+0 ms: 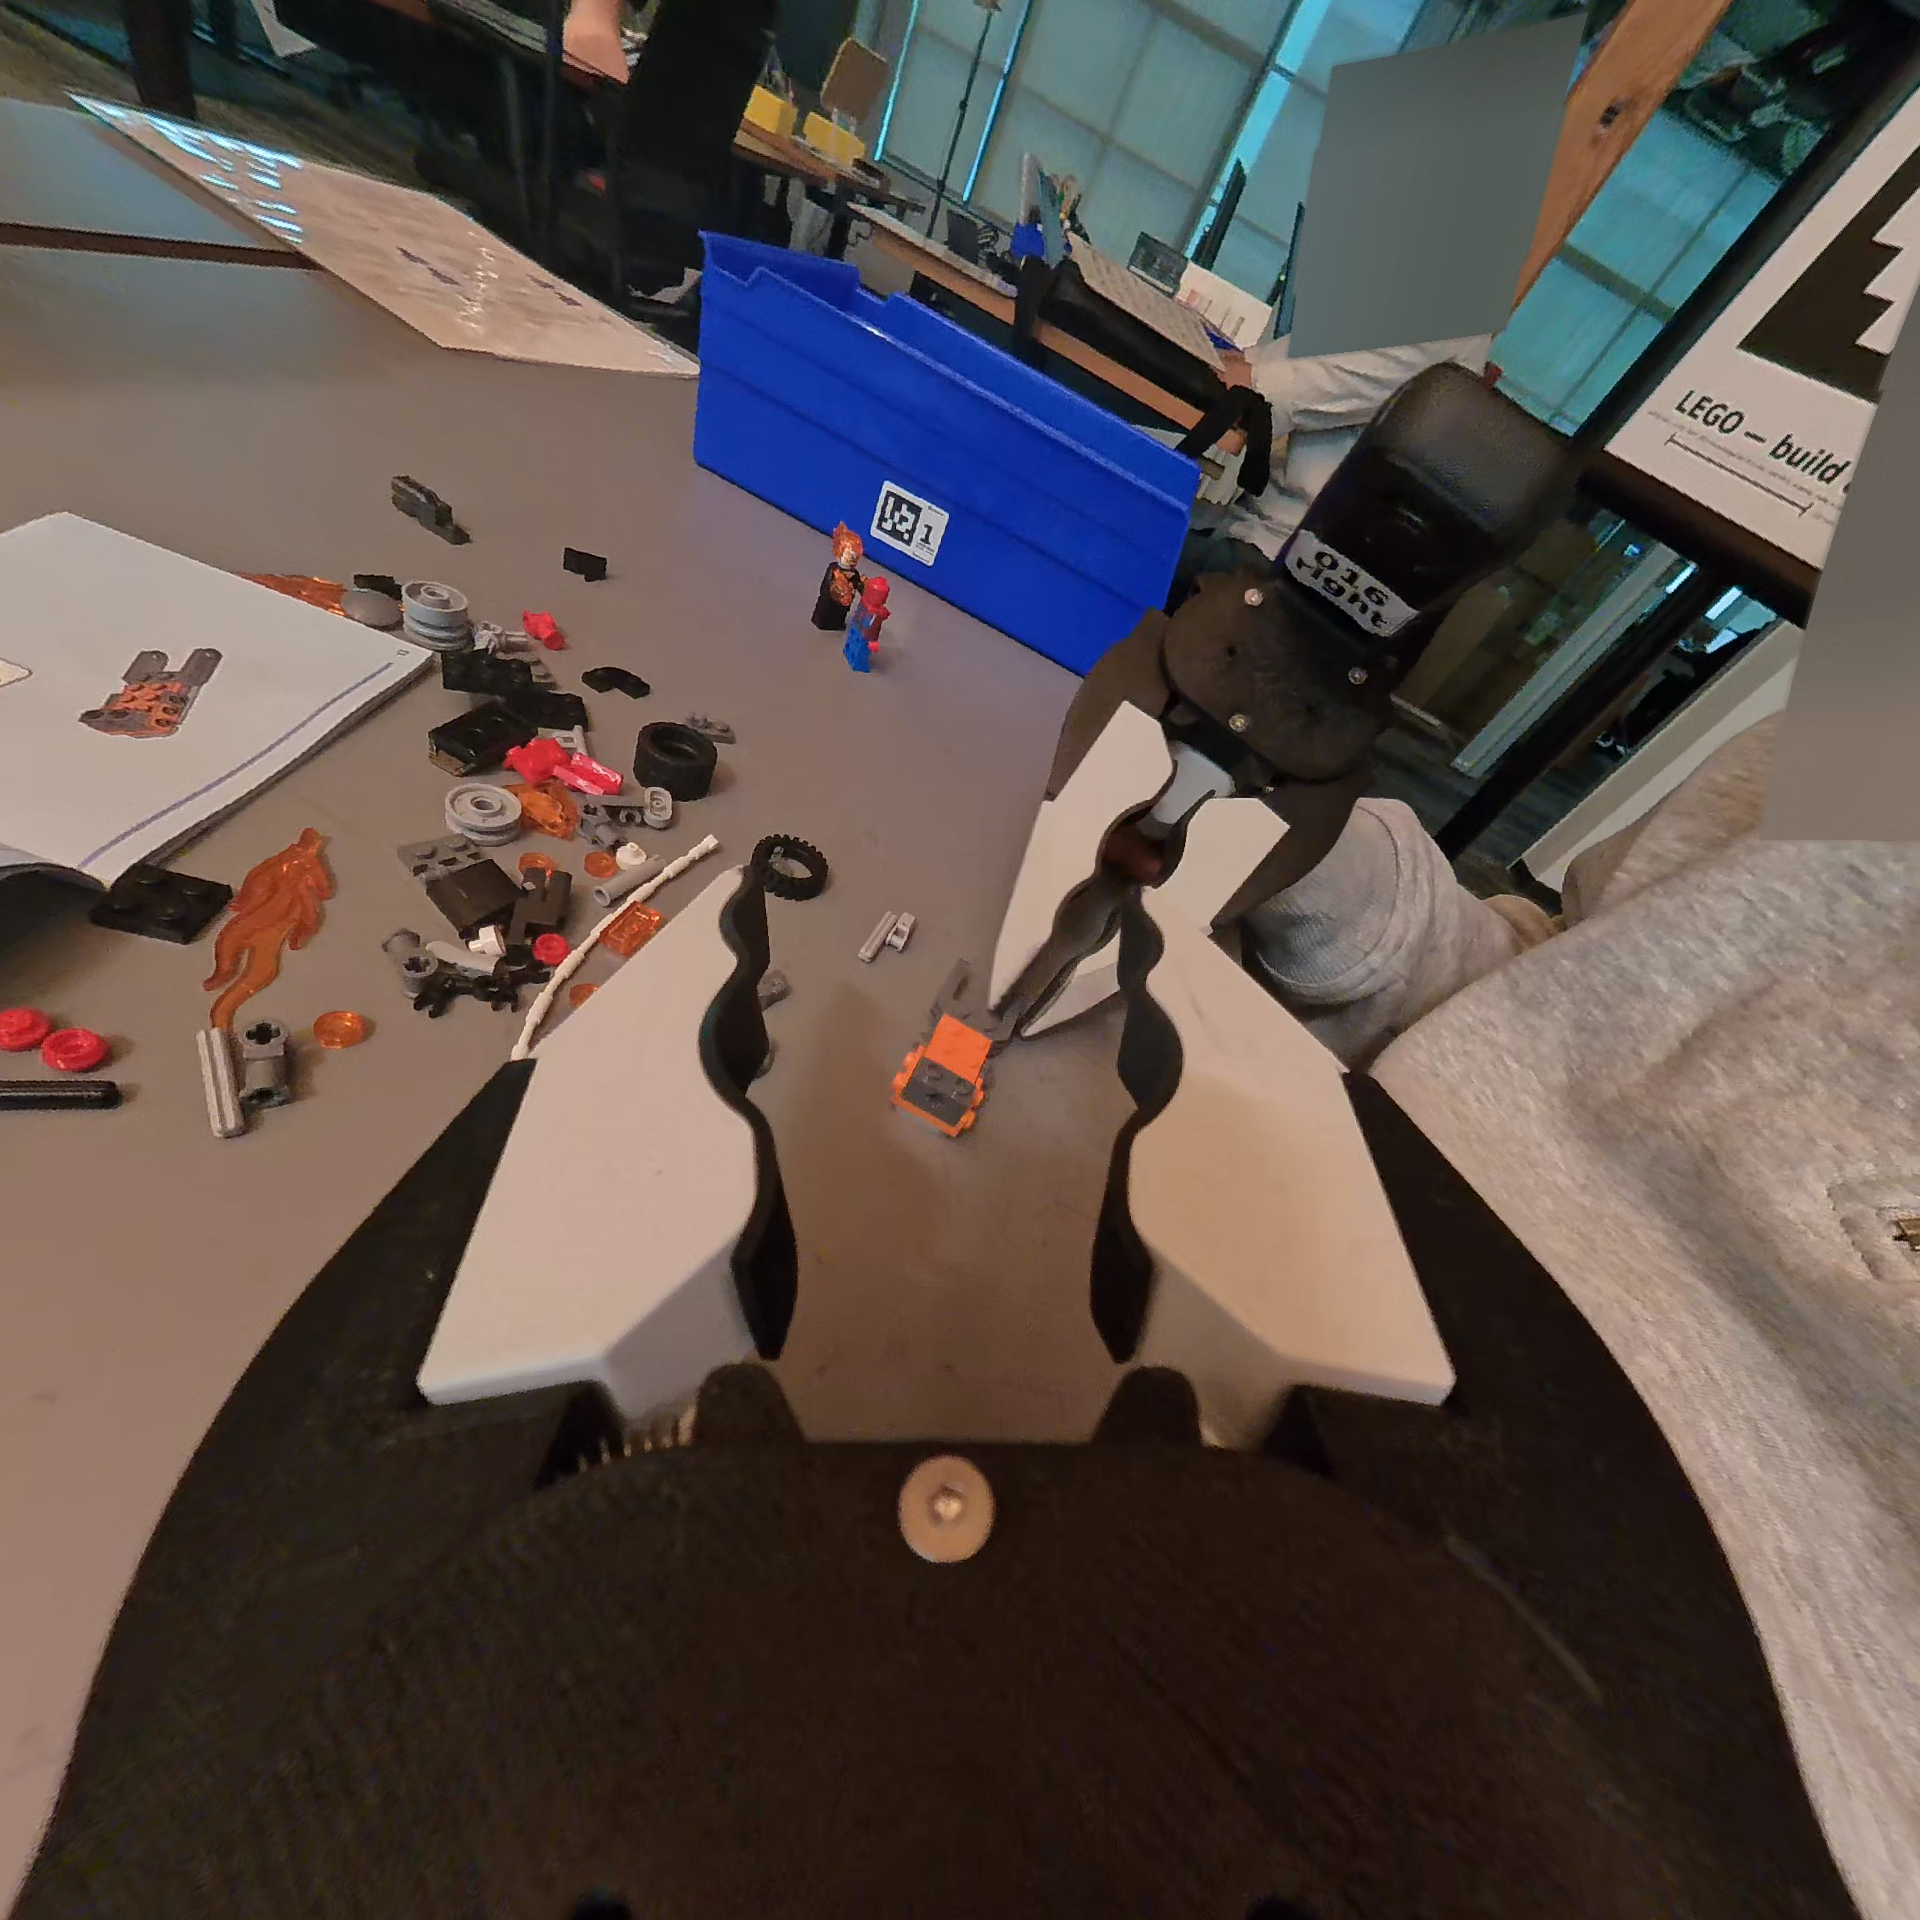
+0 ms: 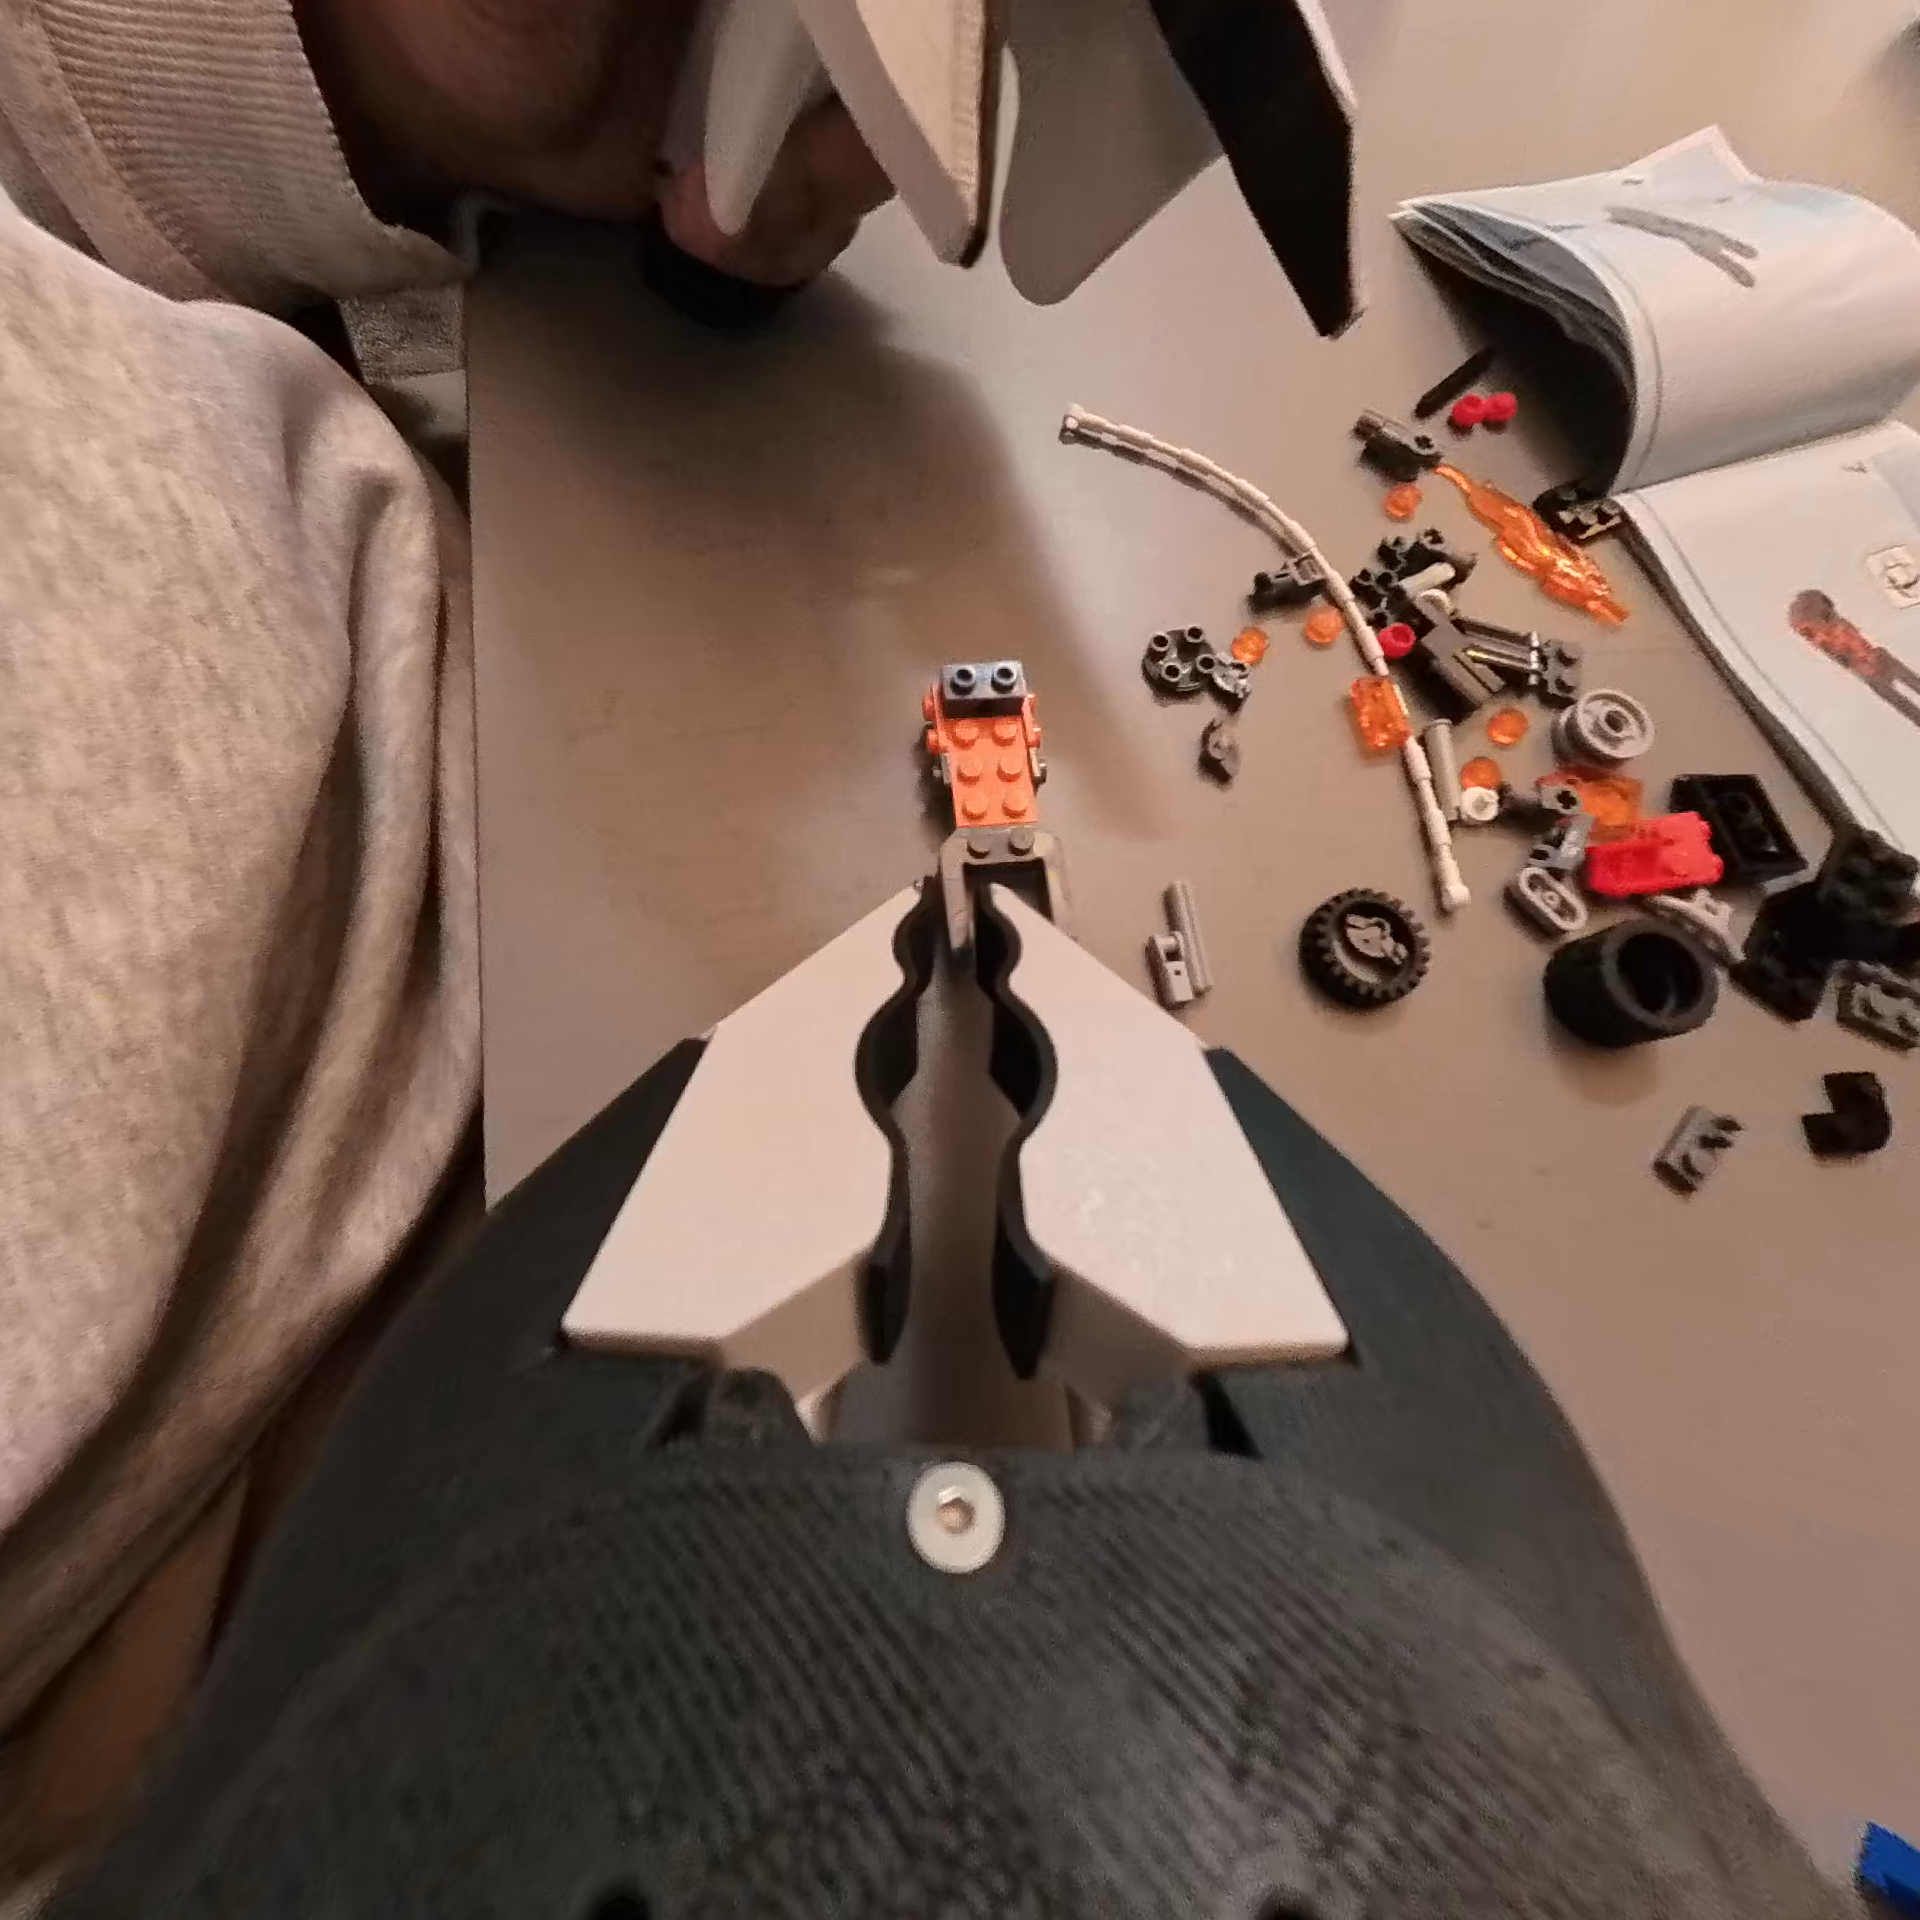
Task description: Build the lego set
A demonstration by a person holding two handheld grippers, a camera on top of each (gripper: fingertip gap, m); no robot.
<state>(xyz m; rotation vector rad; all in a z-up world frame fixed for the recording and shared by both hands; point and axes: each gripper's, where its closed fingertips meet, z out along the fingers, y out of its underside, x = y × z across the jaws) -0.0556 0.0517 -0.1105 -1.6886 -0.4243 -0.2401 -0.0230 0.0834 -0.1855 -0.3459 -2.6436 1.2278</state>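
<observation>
A small orange and grey lego assembly [image 1: 940, 1070] lies on the grey table [image 1: 935, 1299]; it also shows in the right wrist view [image 2: 985, 758]. My right gripper [image 2: 961, 914] is shut on the grey forked end of it, low over the table, and also shows in the left wrist view [image 1: 1013, 1013]. My left gripper [image 1: 940, 894] is open and empty, with the assembly between and just beyond its fingers. Its fingers [image 2: 1091, 125] hang at the top of the right wrist view.
Loose lego parts [image 1: 520, 779] are scattered to the left, with a fat tyre [image 2: 1626, 982], a thin tyre [image 2: 1363, 948] and a white flexible rod [image 2: 1351, 623]. An open instruction booklet [image 1: 156, 707], two minifigures [image 1: 857, 603] and a blue bin [image 1: 935, 436] stand farther off. A person's grey sleeve [image 1: 1662, 1247] lies along the table edge.
</observation>
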